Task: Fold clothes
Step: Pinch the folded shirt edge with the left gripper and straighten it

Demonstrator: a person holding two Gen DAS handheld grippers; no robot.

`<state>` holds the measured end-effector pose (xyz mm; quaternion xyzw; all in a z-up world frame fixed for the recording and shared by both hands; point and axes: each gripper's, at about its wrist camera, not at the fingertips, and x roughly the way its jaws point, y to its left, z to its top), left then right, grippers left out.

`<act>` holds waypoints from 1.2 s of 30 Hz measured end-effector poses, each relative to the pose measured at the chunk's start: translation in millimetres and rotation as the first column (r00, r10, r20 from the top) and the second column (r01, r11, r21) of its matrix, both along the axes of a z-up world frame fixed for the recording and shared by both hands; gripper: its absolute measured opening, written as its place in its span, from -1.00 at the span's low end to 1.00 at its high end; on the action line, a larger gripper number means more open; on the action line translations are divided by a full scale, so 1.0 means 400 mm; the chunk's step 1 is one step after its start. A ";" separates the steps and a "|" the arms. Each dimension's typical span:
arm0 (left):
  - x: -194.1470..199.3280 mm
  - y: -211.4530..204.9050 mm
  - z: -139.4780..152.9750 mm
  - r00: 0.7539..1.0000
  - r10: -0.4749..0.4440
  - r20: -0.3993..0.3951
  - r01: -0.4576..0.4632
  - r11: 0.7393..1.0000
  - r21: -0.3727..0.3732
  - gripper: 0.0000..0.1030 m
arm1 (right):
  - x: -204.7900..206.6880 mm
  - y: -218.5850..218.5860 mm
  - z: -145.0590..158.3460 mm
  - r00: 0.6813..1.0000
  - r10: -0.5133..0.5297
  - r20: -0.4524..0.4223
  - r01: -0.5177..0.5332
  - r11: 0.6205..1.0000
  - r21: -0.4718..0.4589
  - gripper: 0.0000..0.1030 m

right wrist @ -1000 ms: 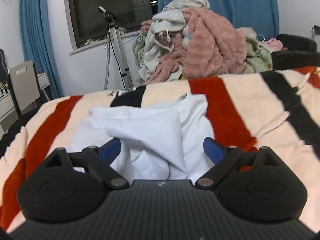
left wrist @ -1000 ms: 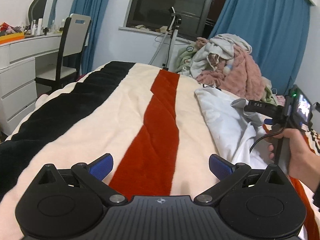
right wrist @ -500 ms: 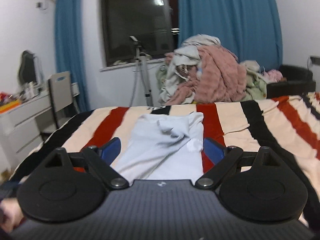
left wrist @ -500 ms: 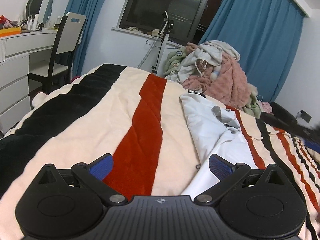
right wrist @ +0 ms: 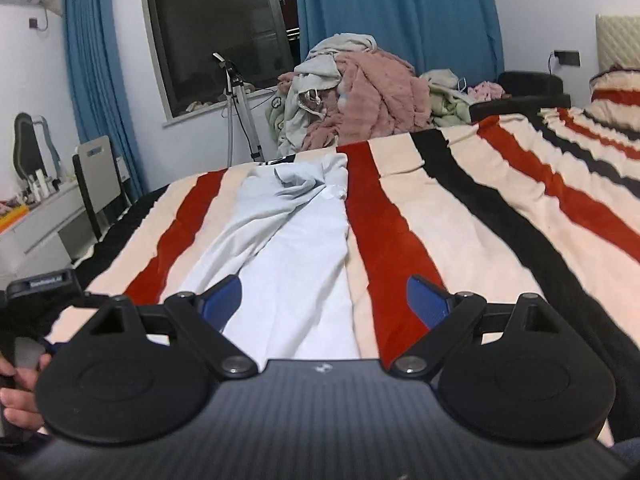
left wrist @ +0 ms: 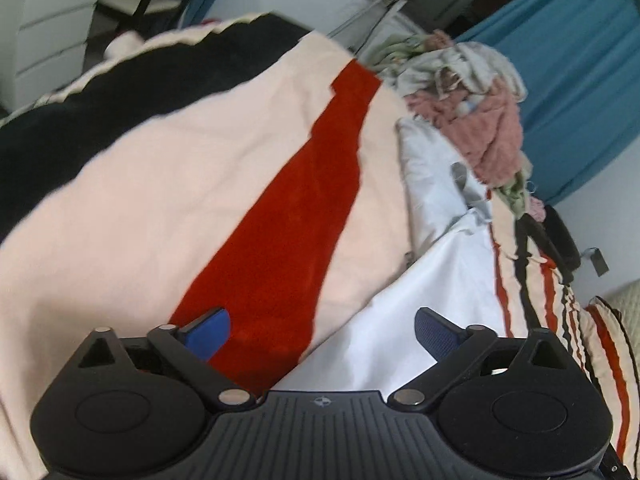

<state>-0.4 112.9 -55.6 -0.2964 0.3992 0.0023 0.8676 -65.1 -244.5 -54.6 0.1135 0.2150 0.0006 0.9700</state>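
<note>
A white garment lies lengthwise on the striped blanket, rumpled at its far end. It also shows in the left wrist view, running off to the right. My right gripper is open and empty, low over the garment's near end. My left gripper is open and empty over the red stripe, at the garment's left edge; the view is tilted and blurred. The left gripper's body and the hand holding it show at the left edge of the right wrist view.
A heap of clothes with a pink fleece sits past the far end of the bed. A tripod, a chair and a white dresser stand at the left. A striped pillow lies at the right.
Both grippers have pulled back towards the garment's near end and dropped lower. The left wrist view has tilted and swung over the garment's edge. The garment now lies stretched out longer.
</note>
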 end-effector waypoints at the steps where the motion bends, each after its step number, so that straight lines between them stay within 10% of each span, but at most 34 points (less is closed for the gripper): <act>1: -0.001 0.004 -0.008 1.000 0.008 -0.027 -0.008 1.000 0.001 0.79 | -0.002 -0.001 -0.001 1.000 -0.001 0.000 0.001 1.000 0.003 0.77; 10: -0.052 -0.028 -0.015 0.992 -0.017 -0.123 0.027 0.996 0.079 0.04 | -0.013 -0.017 -0.004 1.000 -0.011 -0.005 0.011 0.999 0.049 0.76; 14: -0.069 -0.067 -0.004 0.984 -0.076 -0.159 0.098 0.986 0.135 -0.92 | -0.019 -0.037 -0.004 1.000 -0.015 -0.005 0.016 0.995 0.096 0.76; 20: -0.166 -0.178 0.118 0.978 -0.210 0.014 0.196 0.931 0.307 -0.93 | -0.036 -0.077 0.006 0.999 -0.033 0.016 0.030 0.987 0.161 0.77; 26: -0.305 -0.364 0.218 0.888 -0.430 0.164 0.344 0.856 0.386 -0.93 | -0.045 -0.125 0.016 0.997 -0.069 0.040 0.058 0.972 0.228 0.76; 30: -0.324 -0.495 0.177 0.831 -0.541 0.131 0.477 0.813 0.333 -0.93 | -0.035 -0.163 0.010 0.996 -0.092 0.017 0.084 0.960 0.268 0.76; 36: -0.279 -0.537 0.056 0.819 -0.574 0.009 0.562 0.804 0.195 -0.72 | 0.003 -0.212 -0.036 0.994 -0.027 -0.102 0.067 0.911 0.407 0.76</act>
